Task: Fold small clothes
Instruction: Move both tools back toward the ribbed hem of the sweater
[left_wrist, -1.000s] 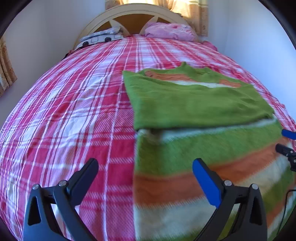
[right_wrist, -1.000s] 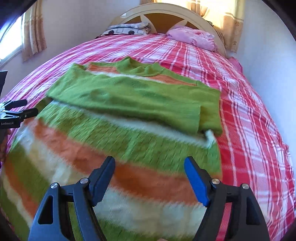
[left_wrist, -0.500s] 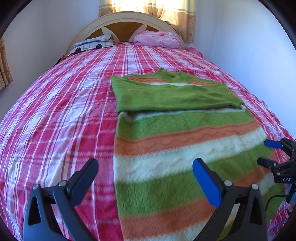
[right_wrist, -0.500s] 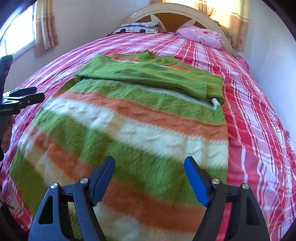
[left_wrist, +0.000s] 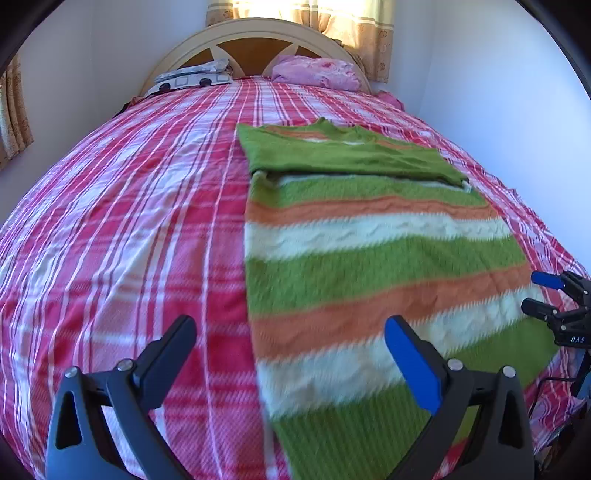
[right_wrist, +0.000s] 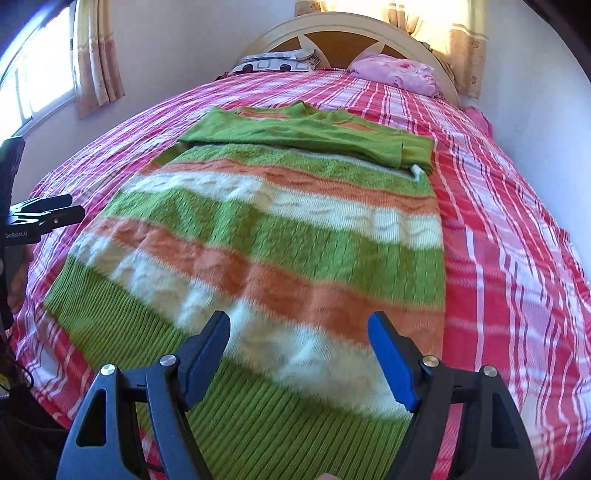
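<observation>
The striped sweater lay flat on the plaid bedspread, sleeves folded across its chest and its green hem nearest the cameras. The left gripper hung with jaws spread wide and empty above the sweater's left edge, one finger over bare bedspread, the other over the knit. The right gripper, likewise spread and holding nothing, hovered over the hem. Pillows rested against the headboard.

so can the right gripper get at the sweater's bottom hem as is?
Probably yes. The right gripper is open above the sweater, whose ribbed green hem lies flat on the bed just beneath it, with nothing in between.
</observation>
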